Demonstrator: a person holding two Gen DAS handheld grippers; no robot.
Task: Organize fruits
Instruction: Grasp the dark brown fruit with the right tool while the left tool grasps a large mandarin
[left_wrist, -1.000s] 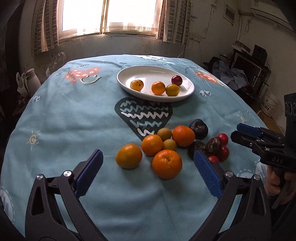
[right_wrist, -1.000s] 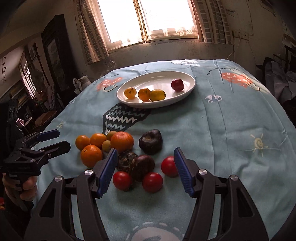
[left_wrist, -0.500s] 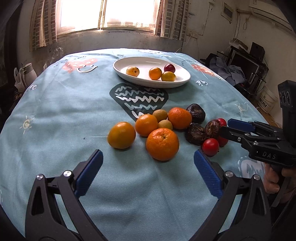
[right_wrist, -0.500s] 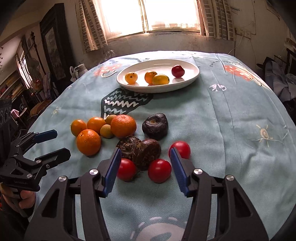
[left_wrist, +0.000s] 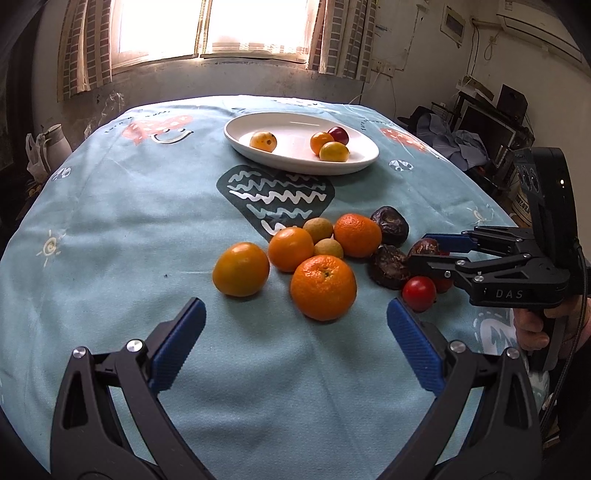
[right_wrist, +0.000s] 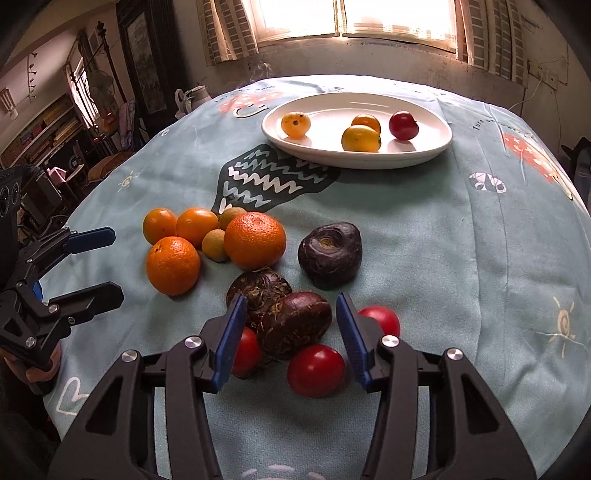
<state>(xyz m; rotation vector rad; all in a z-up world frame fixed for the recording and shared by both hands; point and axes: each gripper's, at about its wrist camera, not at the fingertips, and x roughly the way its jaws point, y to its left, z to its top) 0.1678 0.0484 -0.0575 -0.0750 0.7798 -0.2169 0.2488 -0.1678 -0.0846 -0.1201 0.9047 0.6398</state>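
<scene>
A white oval plate (left_wrist: 258, 129) (right_wrist: 332, 107) at the table's far side holds several small fruits. Oranges (left_wrist: 323, 287) (right_wrist: 255, 240), small yellow-green fruits (left_wrist: 319, 229), dark wrinkled fruits (right_wrist: 330, 250) and red tomatoes (right_wrist: 316, 370) lie loose on the blue cloth. My right gripper (right_wrist: 290, 332) is open, its blue pads on either side of a dark wrinkled fruit (right_wrist: 295, 323), not closed on it. It also shows in the left wrist view (left_wrist: 424, 251). My left gripper (left_wrist: 295, 347) is open and empty, just short of the nearest orange, and also shows in the right wrist view (right_wrist: 99, 262).
The round table wears a light blue patterned cloth (left_wrist: 129, 221). A white jug (left_wrist: 55, 142) stands beyond its left edge. Clutter and furniture (left_wrist: 480, 122) stand to the right. A window is behind the table.
My right gripper has moved forward and lower over the dark fruits and tomatoes, its jaws narrower around one dark fruit. My left gripper has drawn slightly closer to the oranges.
</scene>
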